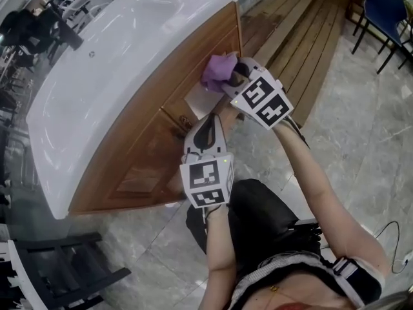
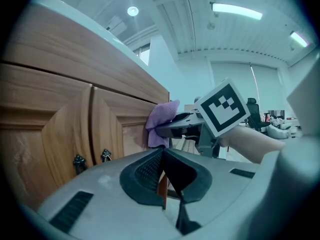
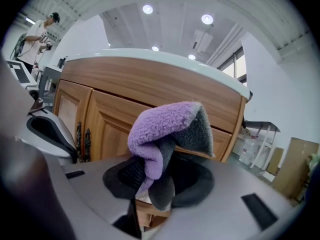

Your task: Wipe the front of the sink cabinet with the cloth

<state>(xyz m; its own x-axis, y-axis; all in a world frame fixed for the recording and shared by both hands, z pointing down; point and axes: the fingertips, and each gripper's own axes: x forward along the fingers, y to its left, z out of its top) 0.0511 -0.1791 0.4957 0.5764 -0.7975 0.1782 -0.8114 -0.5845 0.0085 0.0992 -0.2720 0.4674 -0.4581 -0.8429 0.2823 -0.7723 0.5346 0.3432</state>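
Right tool (image 3: 155,184) grips fluffy, folded purple cloth (image 3: 160,129).

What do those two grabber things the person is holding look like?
The left gripper and right gripper are both smooth light grey plastic, with black ribbed pads lining the jaws. The left cube and right cube are white with black square markers. The person's forearms are bare, with no sleeves.

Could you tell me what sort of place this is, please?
Likely a workshop or office-like hall, not a home bathroom: the sink cabinet stands on a tiled floor beside wooden planks and office chairs.
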